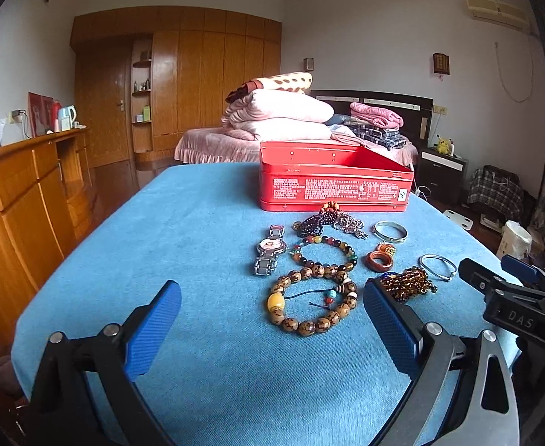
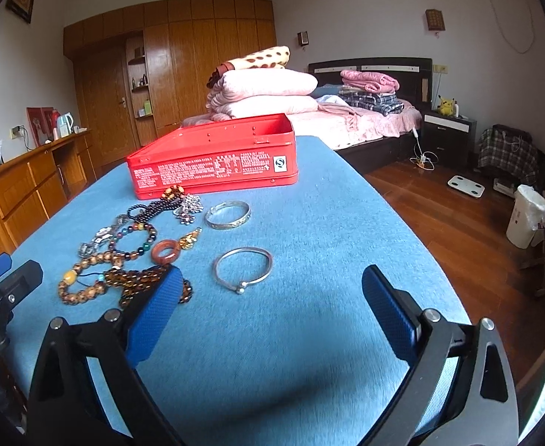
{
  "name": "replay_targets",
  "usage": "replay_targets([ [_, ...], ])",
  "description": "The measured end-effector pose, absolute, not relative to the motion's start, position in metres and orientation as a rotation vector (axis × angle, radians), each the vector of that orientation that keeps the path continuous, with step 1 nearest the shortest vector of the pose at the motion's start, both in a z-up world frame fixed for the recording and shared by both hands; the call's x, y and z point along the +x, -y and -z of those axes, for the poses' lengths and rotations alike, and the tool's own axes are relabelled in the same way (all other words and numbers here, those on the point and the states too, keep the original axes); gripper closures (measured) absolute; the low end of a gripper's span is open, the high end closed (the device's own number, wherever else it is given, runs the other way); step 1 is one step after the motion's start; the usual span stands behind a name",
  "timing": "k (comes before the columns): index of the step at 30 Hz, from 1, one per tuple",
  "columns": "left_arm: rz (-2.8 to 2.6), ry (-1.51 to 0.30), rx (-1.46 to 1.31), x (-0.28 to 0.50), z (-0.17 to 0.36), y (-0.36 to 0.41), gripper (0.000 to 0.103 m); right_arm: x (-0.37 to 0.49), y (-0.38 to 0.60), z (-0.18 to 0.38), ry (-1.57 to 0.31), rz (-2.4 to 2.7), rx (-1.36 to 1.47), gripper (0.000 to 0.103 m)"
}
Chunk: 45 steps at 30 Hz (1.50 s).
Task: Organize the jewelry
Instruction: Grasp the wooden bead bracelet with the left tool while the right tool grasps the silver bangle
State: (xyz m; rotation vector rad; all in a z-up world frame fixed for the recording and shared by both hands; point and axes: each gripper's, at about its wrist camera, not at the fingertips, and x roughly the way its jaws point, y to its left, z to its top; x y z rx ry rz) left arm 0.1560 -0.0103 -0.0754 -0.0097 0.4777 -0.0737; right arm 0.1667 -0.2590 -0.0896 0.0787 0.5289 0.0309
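With both the left gripper [image 1: 272, 319] and right gripper [image 2: 272, 308] spread wide and empty, the thin silver bangle [image 2: 242, 269] lay flat before the open red tin [image 2: 216, 160], likely slipping from the pads.

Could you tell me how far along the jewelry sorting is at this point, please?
Nothing looks done yet: the red tin stands open, and no jewelry shows in the part of its inside that is visible. In hand: nothing; the left gripper and right gripper are both open. Left: the watch, wooden bead bracelet, silver bangle and the rest on the blue cloth.
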Motion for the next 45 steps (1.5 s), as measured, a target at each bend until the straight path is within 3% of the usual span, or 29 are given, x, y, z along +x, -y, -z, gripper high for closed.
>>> replay_targets([
  [3,0.084,-0.490,-0.008,0.161,0.079,0.012,0.007,0.180,0.260,0.095,-0.561,-0.041,0.084,0.022],
  [15,0.122,-0.490,-0.012,0.169,0.078,0.024,0.008,0.199,0.254,0.104,-0.612,-0.040,0.030,0.024],
  [19,0.148,-0.506,-0.017,0.177,0.080,0.031,0.027,0.202,0.252,0.105,-0.608,-0.035,0.012,0.026],
  [27,0.185,-0.519,0.002,0.179,0.091,0.045,0.027,0.201,0.248,0.106,-0.594,-0.029,-0.009,0.036],
  [31,0.211,-0.553,0.013,0.183,0.098,0.050,0.040,0.202,0.245,0.107,-0.591,-0.031,-0.022,0.039],
  [36,0.217,-0.555,0.048,0.183,0.107,0.051,0.046,0.202,0.244,0.106,-0.593,-0.032,-0.027,0.041],
  [40,0.209,-0.560,0.047,0.186,0.109,0.047,0.060,0.201,0.244,0.107,-0.594,-0.031,-0.021,0.042],
  [45,0.188,-0.543,0.076,0.189,0.112,0.052,0.061,0.203,0.241,0.108,-0.589,-0.007,-0.024,0.042],
])
